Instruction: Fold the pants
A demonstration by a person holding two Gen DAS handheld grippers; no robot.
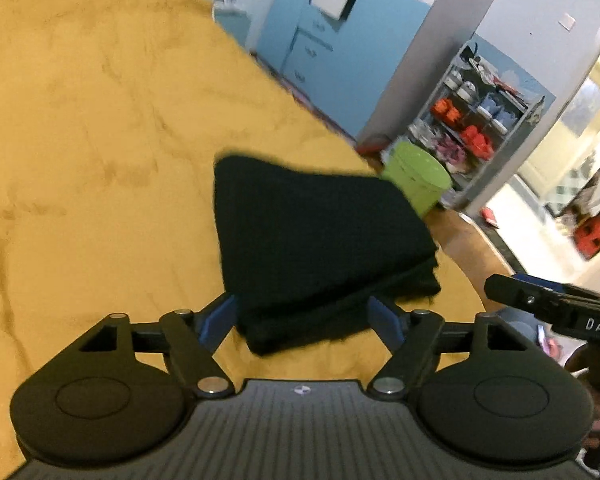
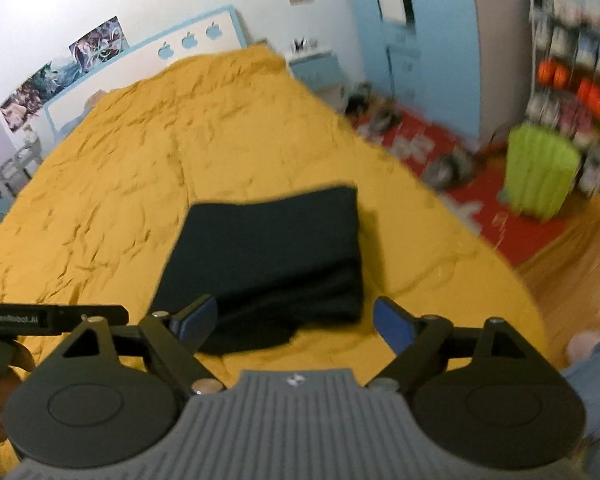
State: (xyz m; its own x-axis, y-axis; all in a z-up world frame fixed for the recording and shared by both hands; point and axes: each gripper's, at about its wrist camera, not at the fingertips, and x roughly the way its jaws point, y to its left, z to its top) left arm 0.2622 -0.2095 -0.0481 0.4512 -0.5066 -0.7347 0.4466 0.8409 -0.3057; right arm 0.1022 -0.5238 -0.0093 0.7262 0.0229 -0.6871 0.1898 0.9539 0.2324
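The black pants lie folded into a compact stack on the yellow bedspread, near the bed's near right corner. They also show in the right wrist view. My left gripper is open, its blue pads on either side of the stack's near edge, holding nothing. My right gripper is open and empty just above the stack's near edge. The right gripper's body shows at the right of the left wrist view, and the left gripper's body at the left of the right wrist view.
A green bin stands on a red mat beside the bed, before a shelf rack of shoes. Blue cabinets line the wall. The headboard is at the far end. Wooden floor lies right.
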